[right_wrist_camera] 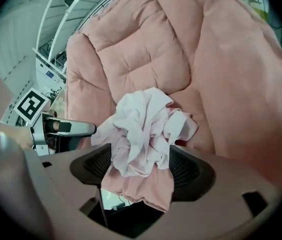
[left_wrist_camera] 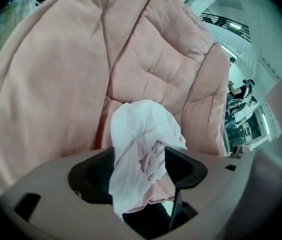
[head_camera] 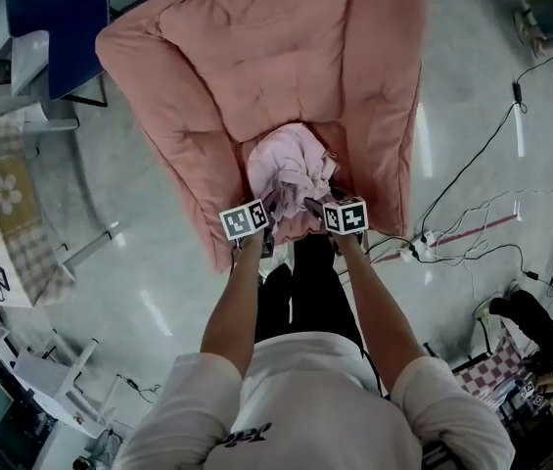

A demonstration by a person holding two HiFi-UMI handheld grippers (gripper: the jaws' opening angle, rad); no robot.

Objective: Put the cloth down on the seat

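Observation:
A crumpled pale pink cloth lies in a heap on the seat of a padded pink armchair, toward the seat's front. My left gripper hovers over the heap's near left side and my right gripper over its near right side. In the left gripper view, the left gripper has its jaws spread wide, and the cloth shows between them without being pinched. In the right gripper view, the right gripper is just as wide open above the cloth.
A blue chair stands at the back left. A table with a patterned cover is at the left. A power strip and cables lie on the floor right of the armchair. The person's legs stand at its front.

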